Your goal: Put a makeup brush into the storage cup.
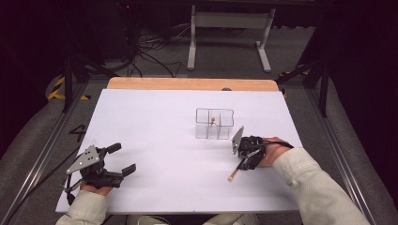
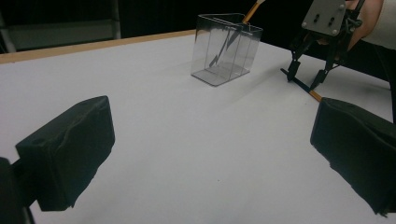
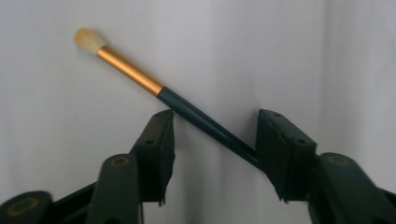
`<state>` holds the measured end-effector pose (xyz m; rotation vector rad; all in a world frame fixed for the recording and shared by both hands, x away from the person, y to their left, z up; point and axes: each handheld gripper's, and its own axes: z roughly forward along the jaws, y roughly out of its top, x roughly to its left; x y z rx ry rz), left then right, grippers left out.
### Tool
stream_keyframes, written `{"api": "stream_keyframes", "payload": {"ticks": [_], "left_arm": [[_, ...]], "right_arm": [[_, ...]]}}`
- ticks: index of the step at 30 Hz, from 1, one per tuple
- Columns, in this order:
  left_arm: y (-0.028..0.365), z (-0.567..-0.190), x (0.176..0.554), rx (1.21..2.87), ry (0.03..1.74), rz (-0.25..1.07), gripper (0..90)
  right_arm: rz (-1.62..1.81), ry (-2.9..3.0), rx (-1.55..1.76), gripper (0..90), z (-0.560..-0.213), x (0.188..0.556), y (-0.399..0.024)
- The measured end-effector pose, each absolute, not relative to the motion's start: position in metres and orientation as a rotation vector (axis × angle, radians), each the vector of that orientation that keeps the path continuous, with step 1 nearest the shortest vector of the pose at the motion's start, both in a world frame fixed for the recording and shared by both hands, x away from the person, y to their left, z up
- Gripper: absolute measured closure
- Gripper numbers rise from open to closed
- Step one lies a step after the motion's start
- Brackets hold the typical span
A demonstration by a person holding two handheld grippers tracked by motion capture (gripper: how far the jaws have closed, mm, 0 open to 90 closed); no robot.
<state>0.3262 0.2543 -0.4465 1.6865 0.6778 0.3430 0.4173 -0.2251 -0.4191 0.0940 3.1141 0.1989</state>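
Note:
A make-up brush (image 3: 140, 77) with a pale tip, gold ferrule and dark handle lies flat on the white table top (image 1: 155, 136). My right gripper (image 3: 215, 119) points down over it, and the handle runs slantwise between the two jaws, close to both pads, without being squeezed. From above, the brush (image 1: 233, 174) sticks out below the right gripper (image 1: 242, 163). A clear divided box (image 1: 214, 123) stands just beyond it, with another brush (image 1: 212, 120) upright inside. My left gripper (image 1: 123, 158) rests open and empty at the front left.
In the left gripper view the clear box (image 2: 226, 49) stands at the far middle, with the right gripper (image 2: 306, 77) to its right. Beyond the white top runs a wooden table edge (image 1: 187, 84), then floor cables and a metal stand.

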Motion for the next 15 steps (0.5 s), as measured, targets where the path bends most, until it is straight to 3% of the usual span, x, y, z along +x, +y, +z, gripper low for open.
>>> {"api": "stream_keyframes", "payload": {"ticks": [8, 15], "left_arm": [[0.2541, -0.4467, 0.3263, 1.686, 0.677, 0.344, 0.5], [0.2542, -0.4465, 0.3262, 1.691, 0.674, 0.348, 0.6]], "right_arm": [[0.152, 3.123, 0.056, 73.9, -0.4176, 0.4133, -0.2223], [0.124, 3.129, 0.036, 82.8, -0.4176, 0.4115, -0.2205]]}}
